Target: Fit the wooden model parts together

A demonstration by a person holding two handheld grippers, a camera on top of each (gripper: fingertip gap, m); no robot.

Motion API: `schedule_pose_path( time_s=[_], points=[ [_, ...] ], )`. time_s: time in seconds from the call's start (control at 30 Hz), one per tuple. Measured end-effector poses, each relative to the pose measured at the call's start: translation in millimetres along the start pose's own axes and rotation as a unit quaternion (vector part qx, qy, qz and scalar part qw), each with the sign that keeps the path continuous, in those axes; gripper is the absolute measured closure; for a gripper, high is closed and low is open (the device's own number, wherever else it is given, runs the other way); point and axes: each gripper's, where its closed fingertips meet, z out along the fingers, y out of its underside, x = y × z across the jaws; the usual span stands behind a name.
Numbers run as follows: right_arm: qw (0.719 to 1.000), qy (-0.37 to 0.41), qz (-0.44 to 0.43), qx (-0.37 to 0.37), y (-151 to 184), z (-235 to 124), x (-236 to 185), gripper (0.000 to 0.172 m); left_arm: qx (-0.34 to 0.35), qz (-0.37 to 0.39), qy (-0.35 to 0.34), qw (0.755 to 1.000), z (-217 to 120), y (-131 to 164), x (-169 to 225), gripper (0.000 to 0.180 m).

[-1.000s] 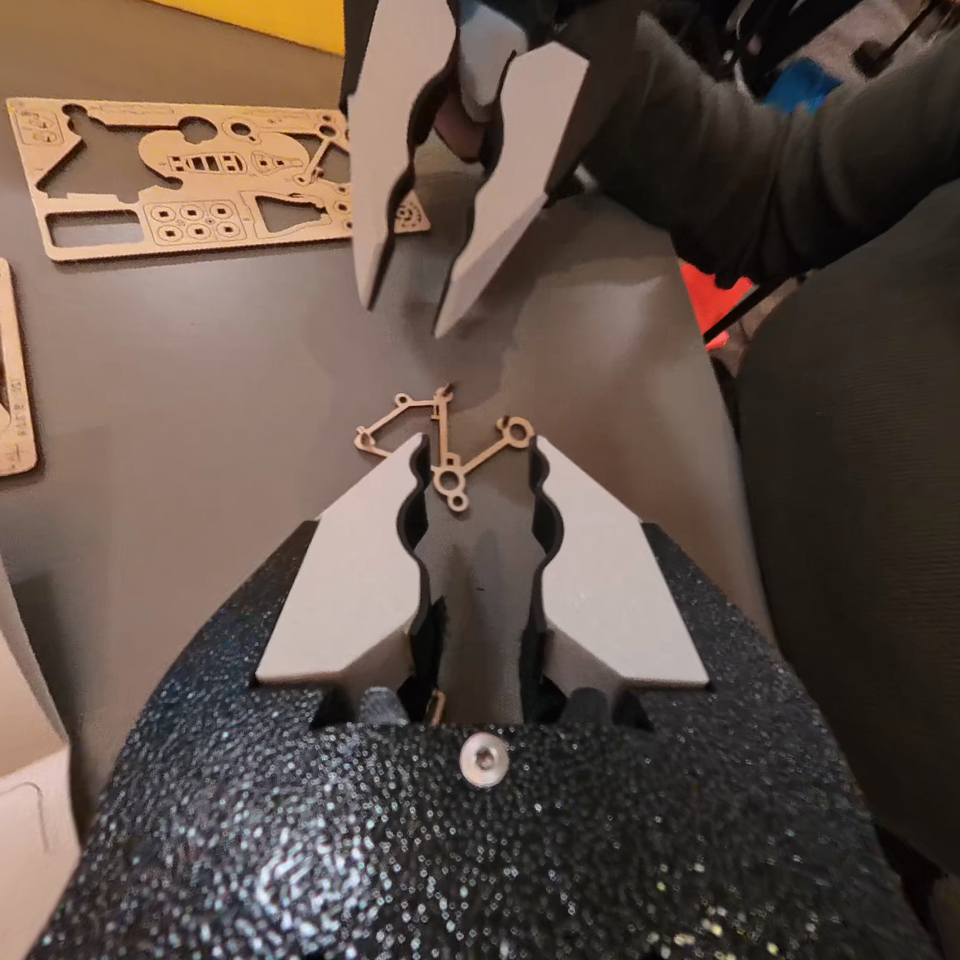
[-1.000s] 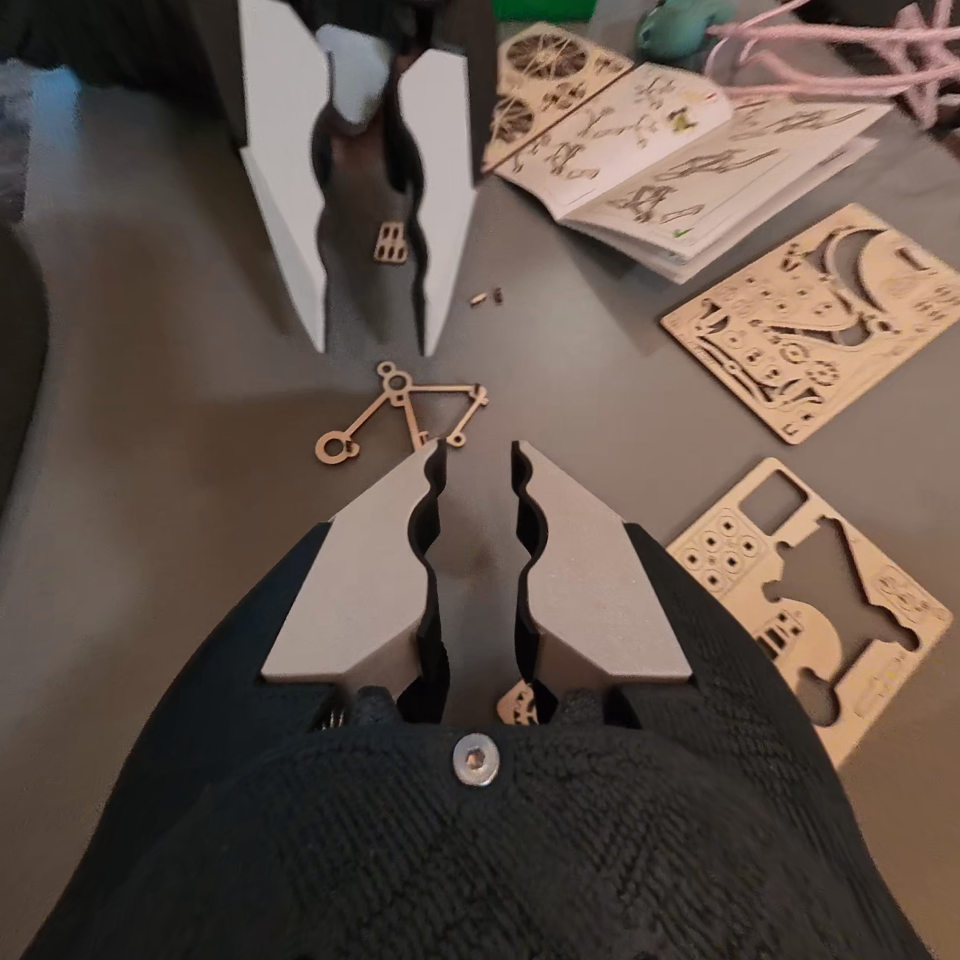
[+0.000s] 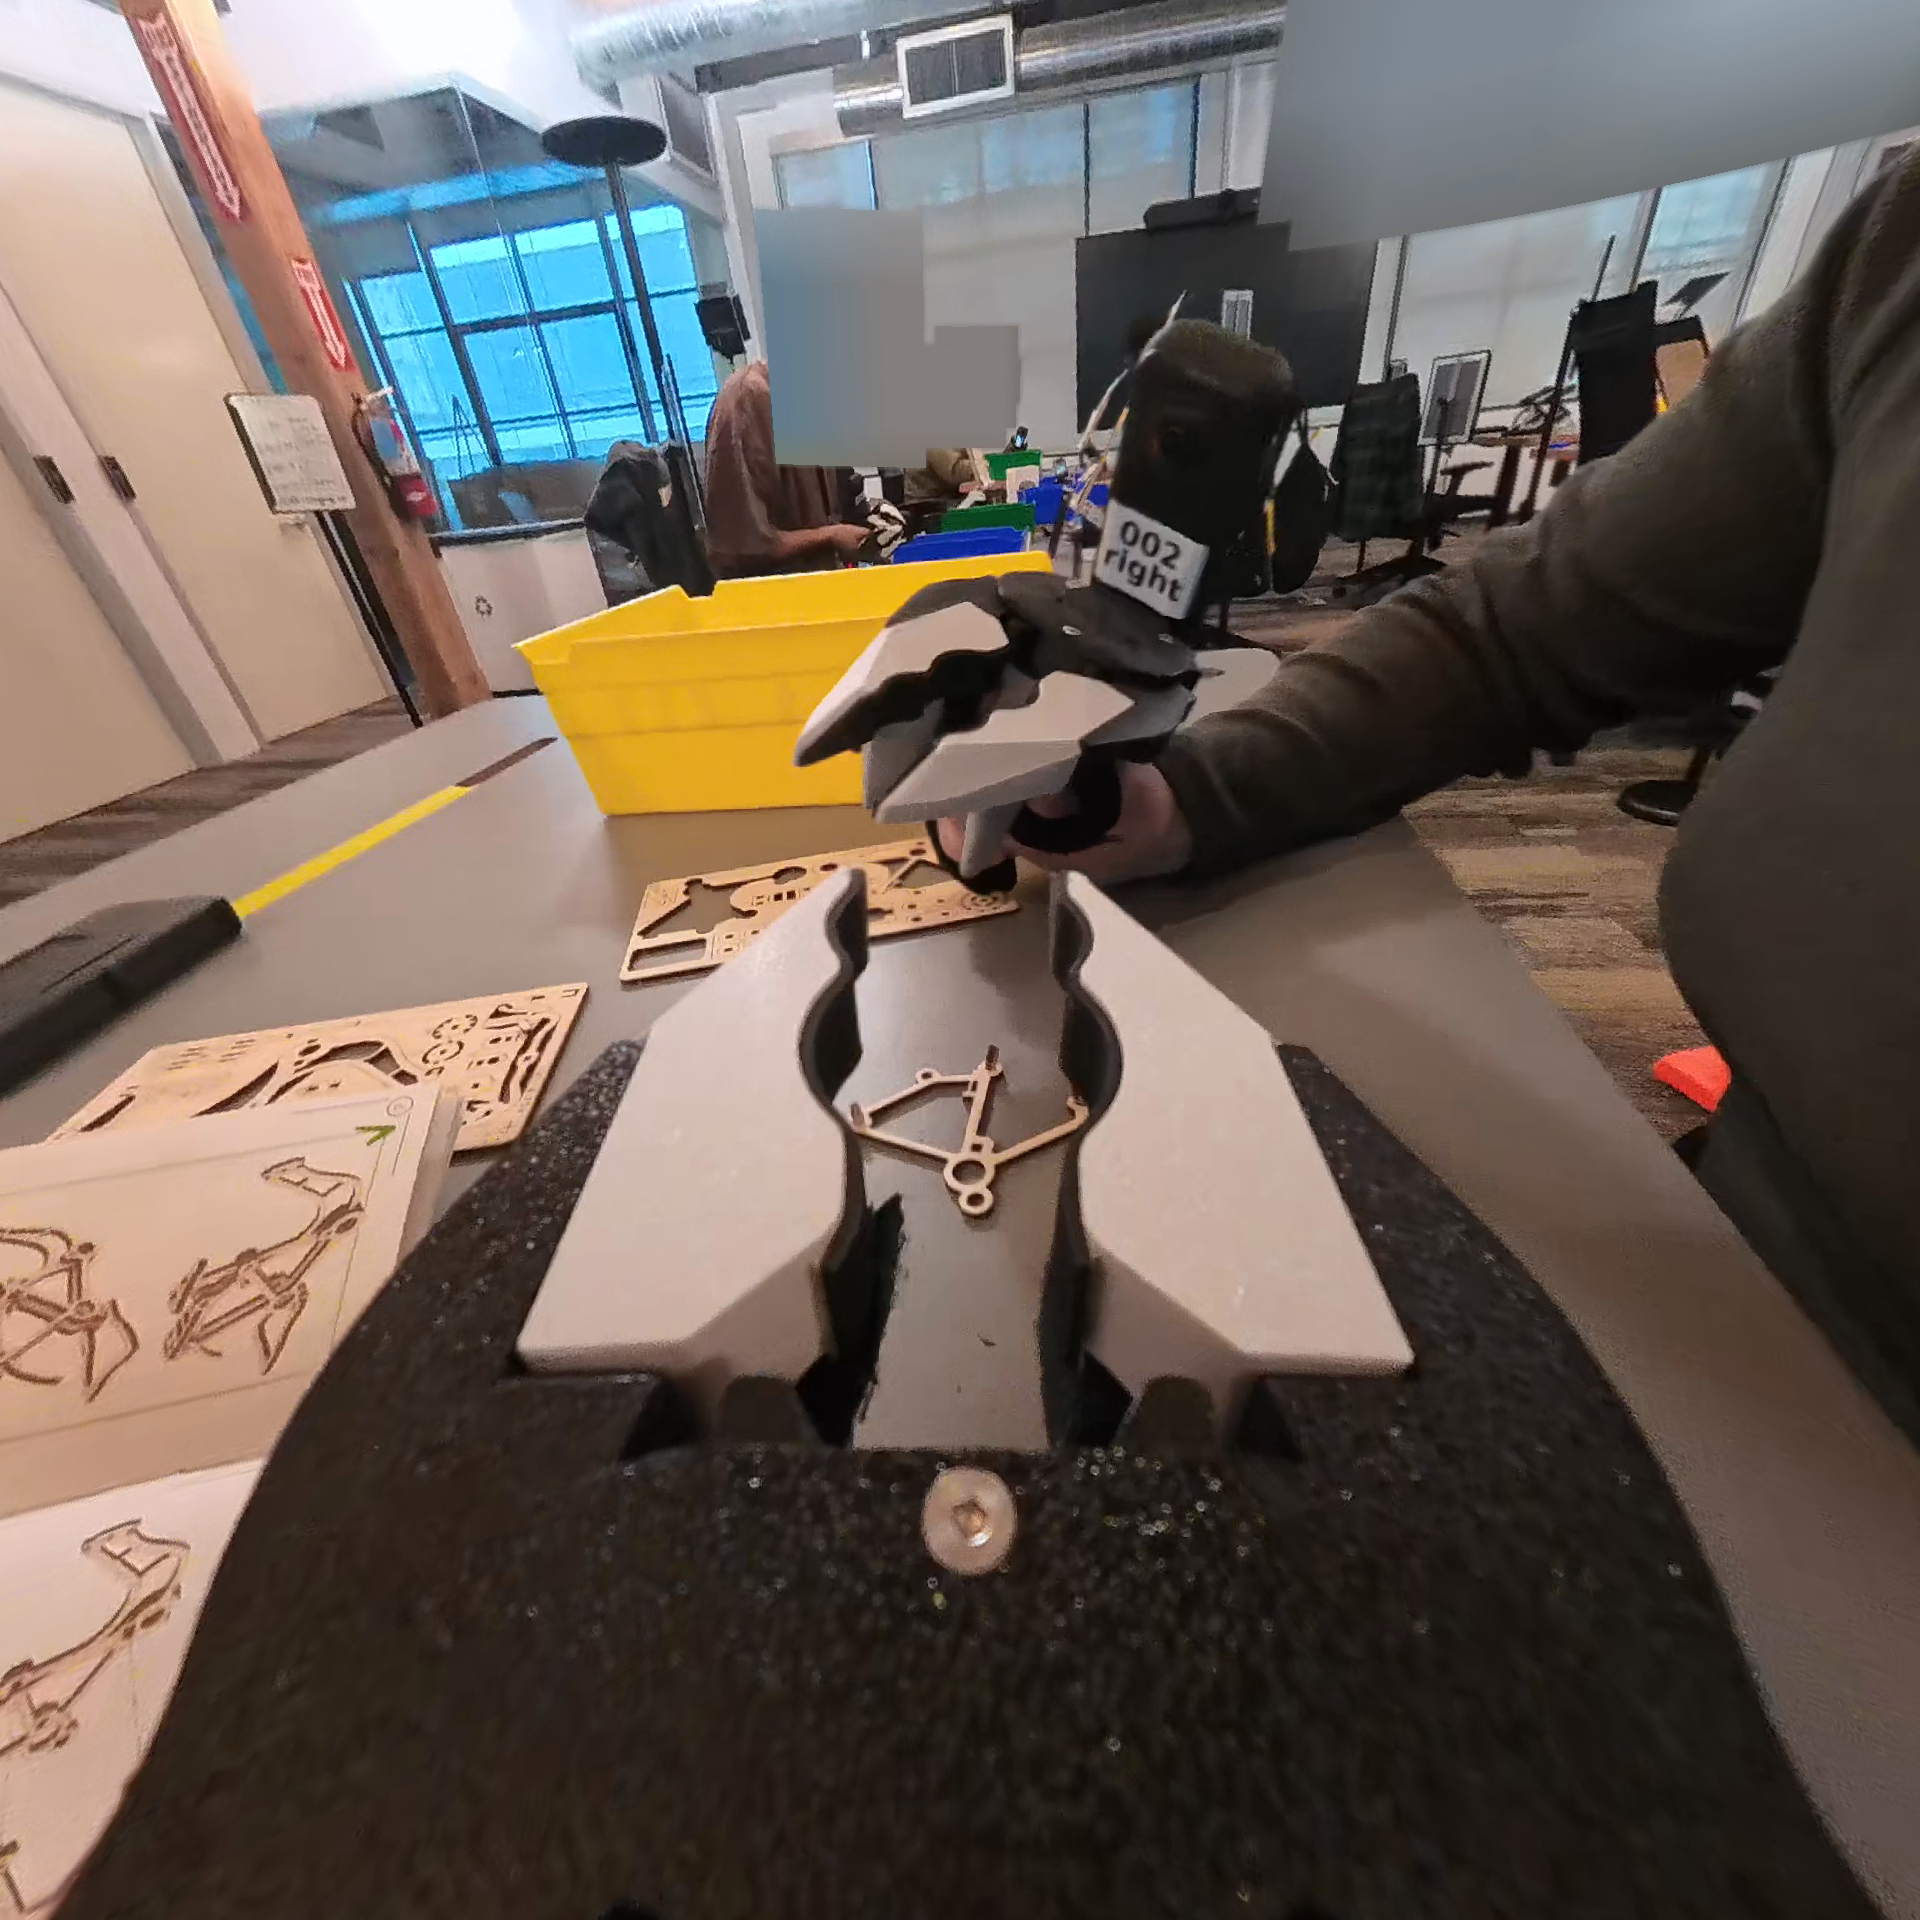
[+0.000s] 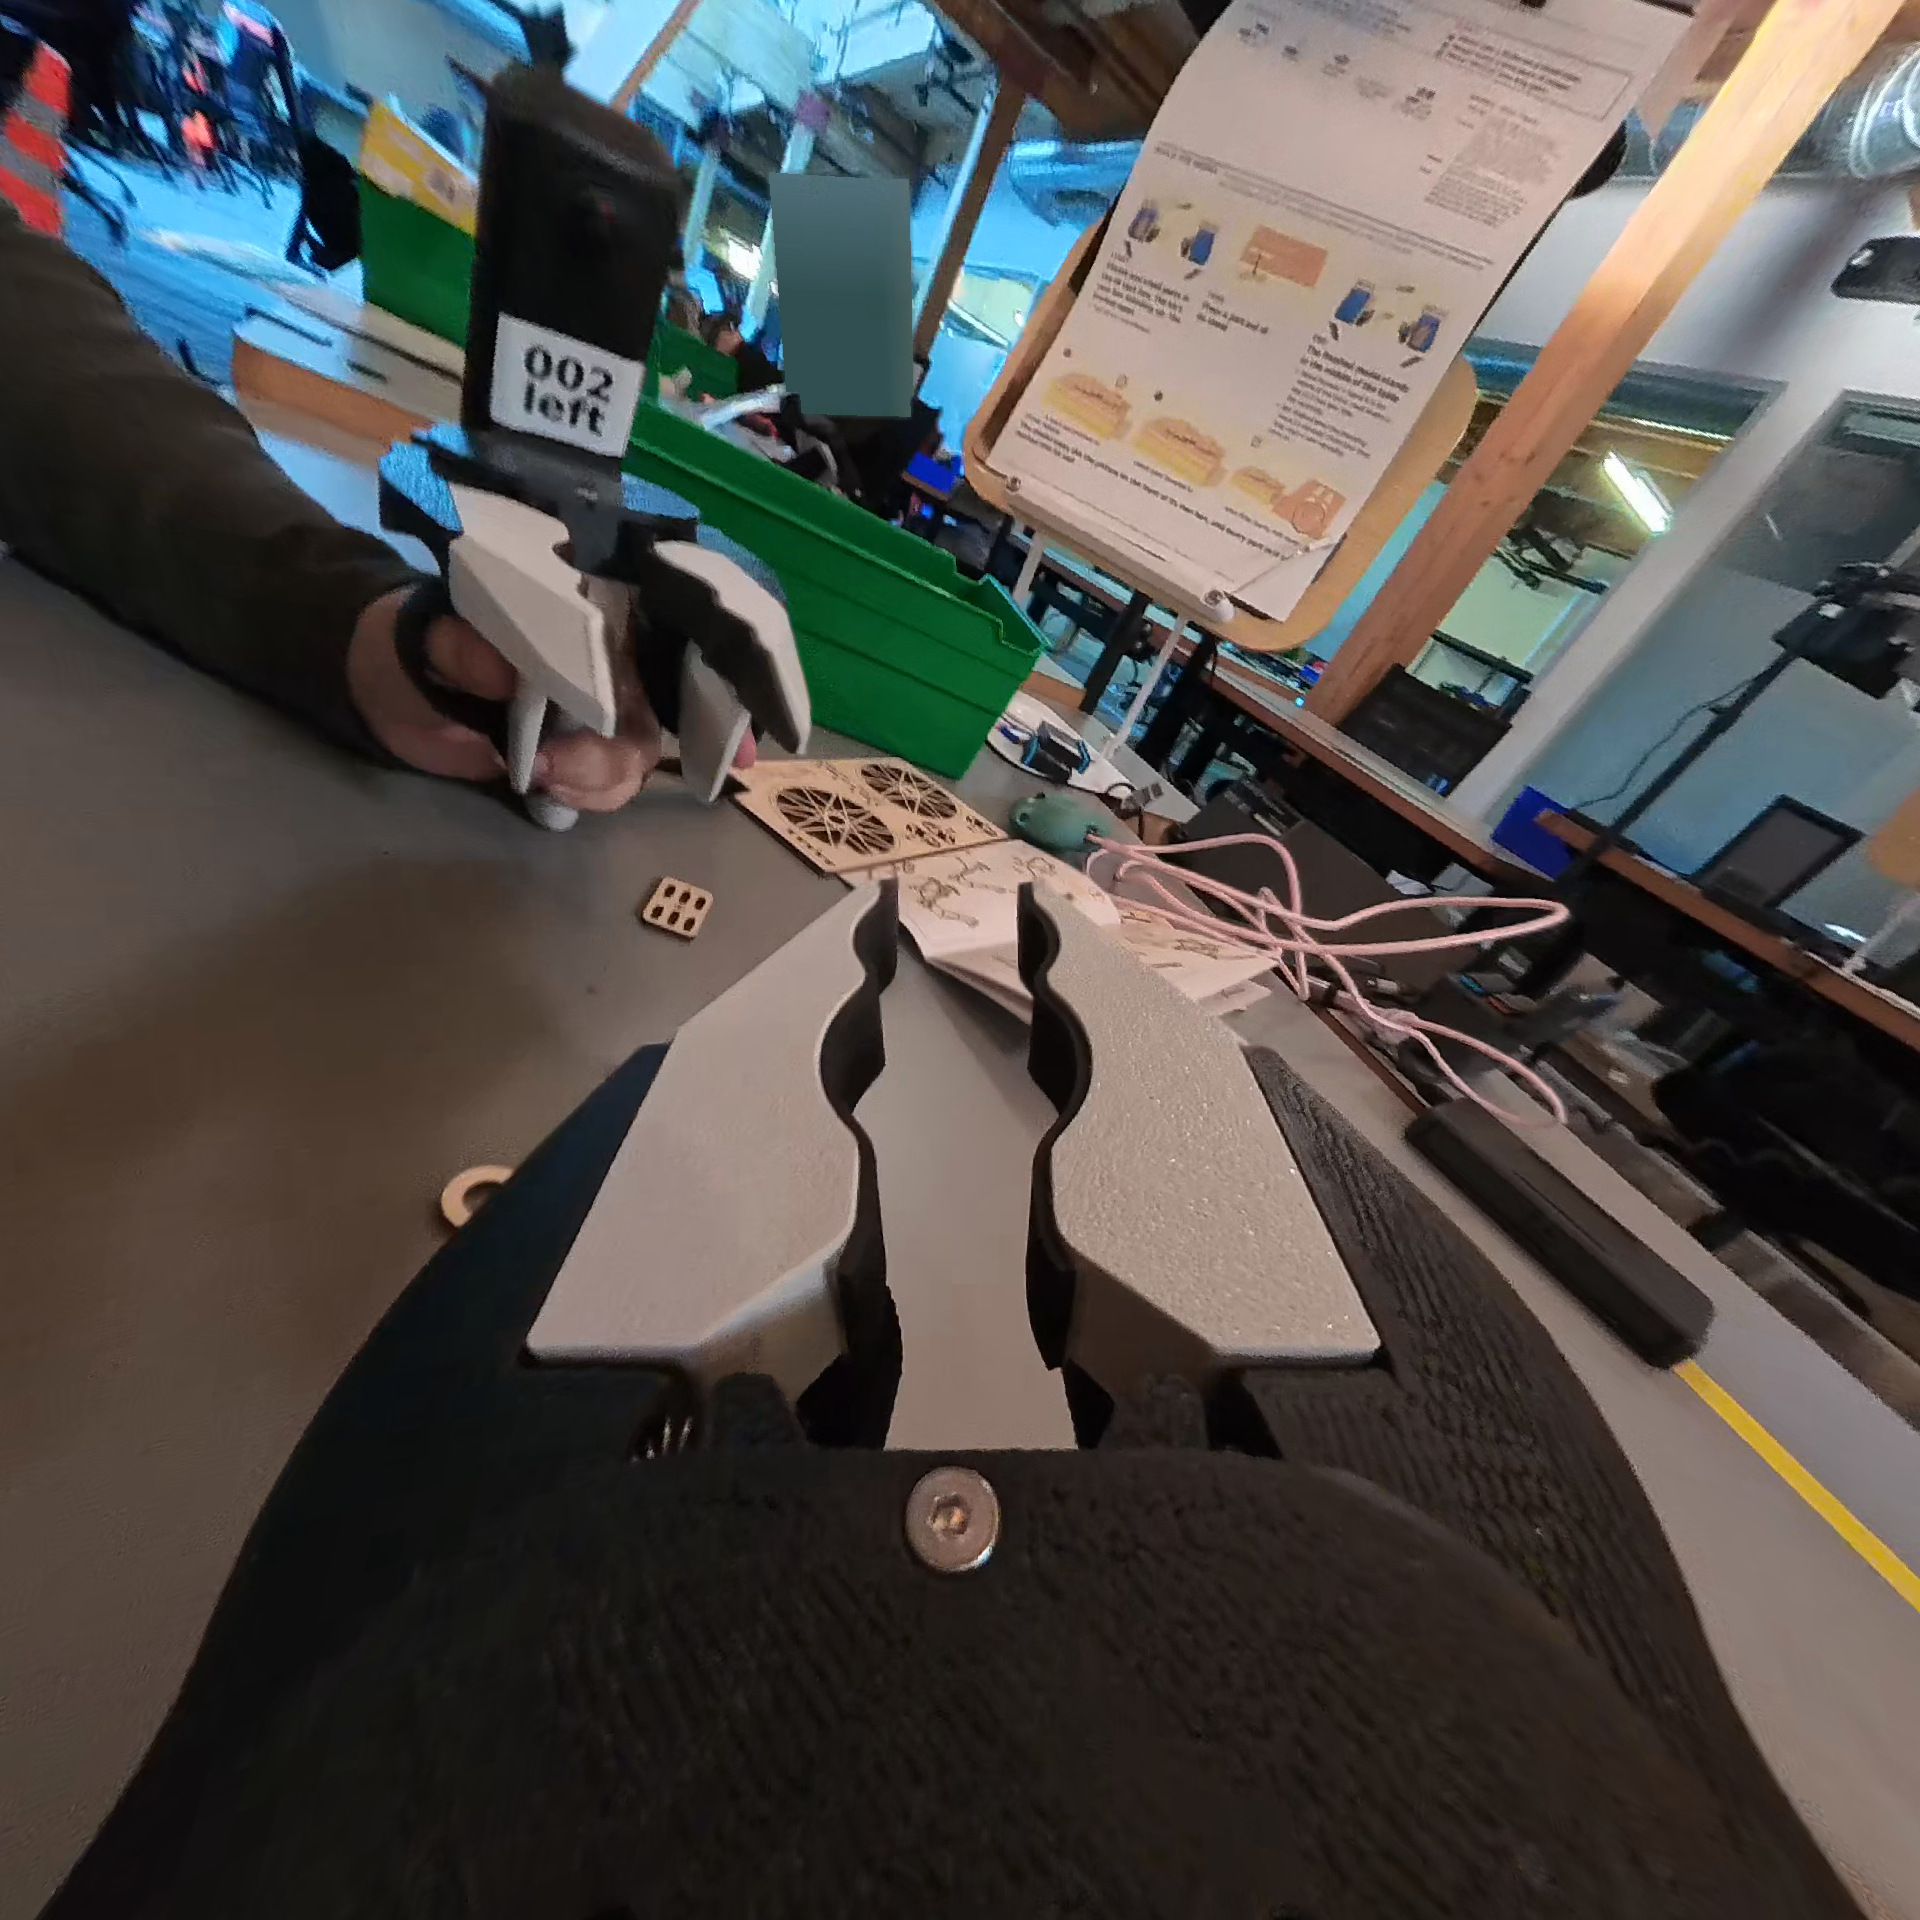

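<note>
Both tongs empty, jaws parted: left tongs [image 3: 961, 894] wider, right tongs [image 4: 956, 904] narrower. Wooden frame piece [image 3: 961, 1132] flat on desk [image 3: 416, 935], below left jaws. Advice: lower, nip one thin strut, lift level. Mating parts beyond in punched sheet [image 3: 727, 920].

Open workshop: grey tabletop [image 3: 416, 883], tall blue-lit grid windows [image 3: 540, 343], timber post [image 3: 301, 343], exposed ceiling ducts [image 3: 935, 42], patterned carpet [image 3: 1538, 883].

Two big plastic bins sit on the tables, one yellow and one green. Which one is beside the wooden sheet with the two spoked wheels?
The green plastic bin. The wheel-patterned wooden sheet lies right in front of it.
</note>
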Motion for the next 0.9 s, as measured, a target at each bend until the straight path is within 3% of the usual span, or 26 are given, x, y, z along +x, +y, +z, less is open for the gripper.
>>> schedule_pose_path(
  time_s=[0.3, 0.53, 0.7, 0.9],
  points=[
    [0.997, -0.044, 0.044, 0.051, -12.3, 4.5, -4.0, 0.153, 0.013, 0.089, -0.040, 0.995, 15.2, -7.0, -7.2, 0.149],
    [0.996, -0.055, 0.022, 0.065, -20.9, -4.2, -10.4, 0.155, -0.014, 0.159, -0.030, 0.987, 26.8, 0.9, 2.9, 0.154],
    [0.996, -0.070, 0.018, 0.060, -20.3, -3.6, -17.9, 0.157, -0.015, 0.168, -0.019, 0.986, 26.4, 2.7, 9.3, 0.166],
    [0.996, -0.068, 0.010, 0.057, -20.4, -5.9, -19.0, 0.157, -0.007, 0.149, -0.014, 0.989, 22.3, 0.4, 9.9, 0.167]
  ],
)
